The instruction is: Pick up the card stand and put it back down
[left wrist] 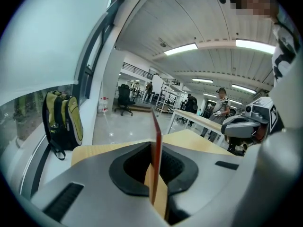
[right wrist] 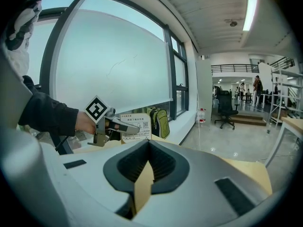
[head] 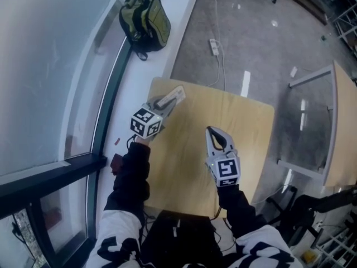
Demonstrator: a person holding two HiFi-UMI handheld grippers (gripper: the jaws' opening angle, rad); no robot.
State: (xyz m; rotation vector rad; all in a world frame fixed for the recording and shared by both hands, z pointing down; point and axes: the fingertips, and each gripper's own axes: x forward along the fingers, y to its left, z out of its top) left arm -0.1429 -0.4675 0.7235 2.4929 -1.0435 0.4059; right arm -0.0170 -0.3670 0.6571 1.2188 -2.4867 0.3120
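The card stand, a thin clear holder with a white printed card, is at the far left corner of the wooden table. My left gripper is shut on it. In the left gripper view the card stand shows edge-on as a thin red-brown sheet pinched between the pads. The right gripper view shows the card stand face-on, upright, with the left gripper across its lower part. My right gripper hovers over the table's middle, shut with nothing in it.
A green backpack lies on the white window ledge beyond the table. A second table stands to the right across grey floor. A power strip and cable lie on the floor behind. People stand far off in the hall.
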